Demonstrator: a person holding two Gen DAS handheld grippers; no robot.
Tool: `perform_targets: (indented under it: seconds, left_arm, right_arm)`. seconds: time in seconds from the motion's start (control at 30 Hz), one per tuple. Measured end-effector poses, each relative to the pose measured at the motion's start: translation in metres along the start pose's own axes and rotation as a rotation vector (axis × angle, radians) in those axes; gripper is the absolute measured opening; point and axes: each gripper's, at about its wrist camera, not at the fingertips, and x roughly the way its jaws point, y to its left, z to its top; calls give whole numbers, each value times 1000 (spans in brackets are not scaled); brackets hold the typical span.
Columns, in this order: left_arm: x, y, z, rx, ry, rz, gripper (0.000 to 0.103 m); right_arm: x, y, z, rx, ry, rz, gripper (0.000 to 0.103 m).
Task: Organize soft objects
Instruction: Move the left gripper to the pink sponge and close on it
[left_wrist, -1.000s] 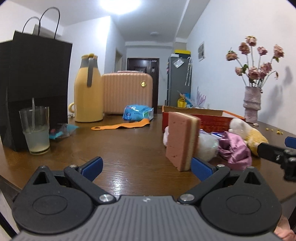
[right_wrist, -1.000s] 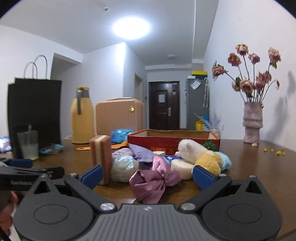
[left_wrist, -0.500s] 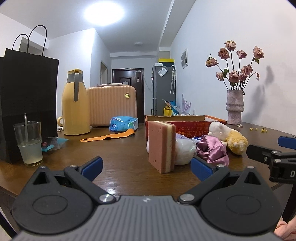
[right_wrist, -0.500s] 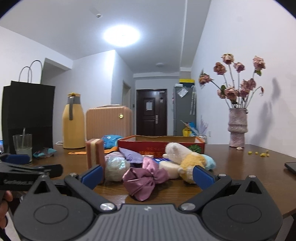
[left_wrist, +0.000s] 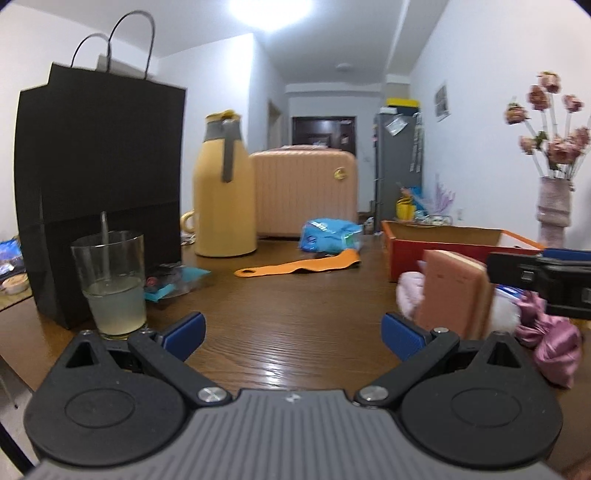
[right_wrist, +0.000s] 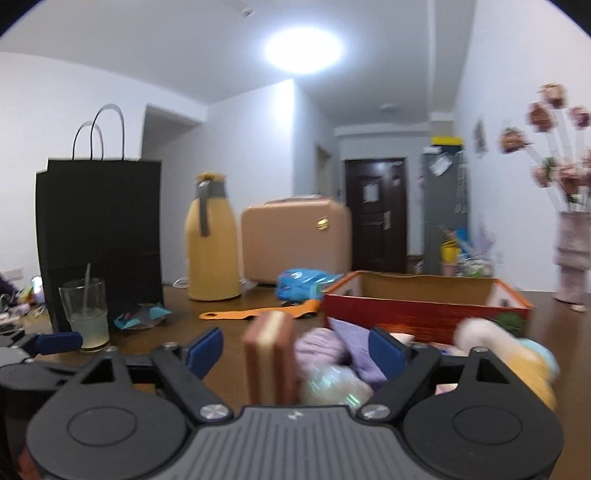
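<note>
A pink and cream sponge (right_wrist: 271, 360) stands upright on the wooden table, between the open jaws of my right gripper (right_wrist: 295, 350); contact cannot be told. Beside it lie a lilac cloth (right_wrist: 351, 347), a shiny ball (right_wrist: 332, 386) and a white and yellow plush toy (right_wrist: 517, 354). Behind them stands a red cardboard box (right_wrist: 424, 314). My left gripper (left_wrist: 293, 330) is open and empty over bare table, left of the sponge (left_wrist: 454, 295). A pink satin bow (left_wrist: 554, 339) lies at the right. The right gripper's finger (left_wrist: 535, 273) crosses the left wrist view.
A glass of cloudy drink (left_wrist: 110, 280) and a black paper bag (left_wrist: 99, 177) stand at the left. A yellow jug (left_wrist: 223, 192), a peach case (left_wrist: 303, 192), a blue packet (left_wrist: 328, 229) and an orange strap (left_wrist: 299, 266) lie further back. A vase of flowers (left_wrist: 552, 206) stands at the right.
My right gripper has moved forward and left, so the sponge now stands between its fingers. My left gripper has swung left, putting the sponge at its right edge.
</note>
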Motion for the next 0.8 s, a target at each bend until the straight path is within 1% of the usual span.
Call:
perform_targets:
  seconds: [0.03, 0.07, 0.1, 0.13, 0.2, 0.27, 0.3, 0.37, 0.43, 0.47, 0.5, 0.57, 0.63, 0.67, 0.73, 0.8]
  left_arm:
    - [2, 2, 1, -7, 10, 2, 103]
    - [2, 3, 1, -11, 14, 3, 103]
    - [3, 4, 2, -15, 19, 5, 103]
    - [3, 5, 3, -19, 26, 4, 103]
    - [3, 5, 1, -33, 45, -10, 103]
    - [4, 1, -3, -57, 83, -50, 103]
    - [3, -2, -4, -73, 108, -86, 103]
    - [2, -11, -6, -113, 164, -187, 103]
    - [-1, -24, -7, -131, 204, -289, 103]
    - [-2, -32, -7, -128, 218, -336, 103]
    - [-2, -41, -7, -119, 226, -377, 103]
    - [-1, -58, -8, -84, 235, -428, 103]
    - [2, -68, -6, -70, 249, -451, 103]
    - [3, -70, -4, -72, 250, -469, 102]
    - [7, -72, 2, -75, 249, -495, 96]
    - [13, -71, 6, -88, 278, -510, 82]
  right_arm:
    - [12, 2, 3, 9, 12, 30, 64]
    - [19, 3, 4, 23, 16, 67, 55]
    - [25, 4, 4, 43, 26, 108, 32]
    - [30, 4, 4, 69, 48, 136, 28]
    - [23, 2, 2, 129, 43, 165, 28]
    - [4, -5, -2, 190, 37, 192, 28]
    - [-9, -12, -4, 234, 32, 200, 28]
    - [-36, -29, -16, 342, 44, 198, 27]
    - [-67, -45, -33, 428, 31, 164, 28]
    - [-79, -51, -39, 444, 32, 133, 27]
    - [-90, -57, -44, 448, 40, 85, 26]
    - [-98, -71, -54, 465, 85, 0, 26]
    - [-99, -87, -62, 535, 130, -38, 26]
    - [-100, -94, -65, 561, 134, -51, 26]
    - [-98, -100, -67, 578, 131, -58, 26]
    - [-98, -104, -68, 600, 119, -21, 26]
